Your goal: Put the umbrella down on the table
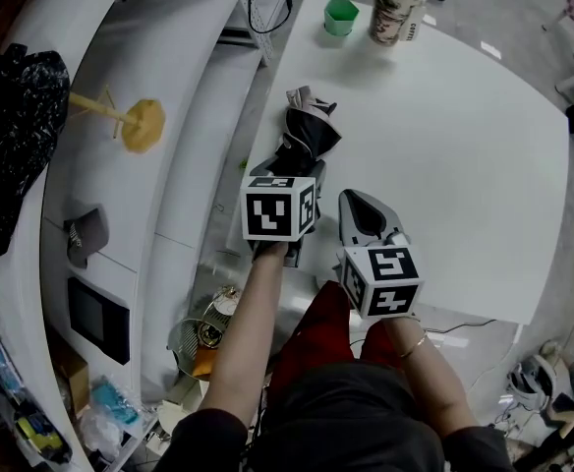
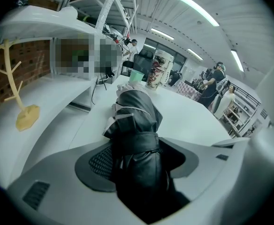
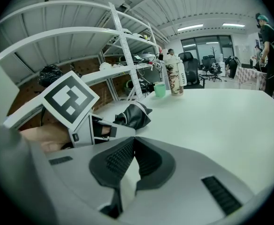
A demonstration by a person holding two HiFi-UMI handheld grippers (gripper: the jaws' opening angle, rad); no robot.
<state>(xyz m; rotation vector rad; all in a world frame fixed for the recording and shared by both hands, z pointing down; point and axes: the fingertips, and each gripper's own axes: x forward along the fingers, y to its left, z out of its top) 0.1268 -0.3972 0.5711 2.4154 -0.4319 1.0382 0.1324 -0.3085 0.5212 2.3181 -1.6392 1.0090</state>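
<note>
Folded black cloth umbrella (image 1: 307,131) on white table (image 1: 464,165), loose btwn wide-apart jaws of L gripper (image 2: 141,153); R gripper (image 3: 133,144) closed tight, empty, just right.

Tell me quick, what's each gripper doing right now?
Left gripper: open, umbrella between its jaws.
Right gripper: closed, empty.
</note>
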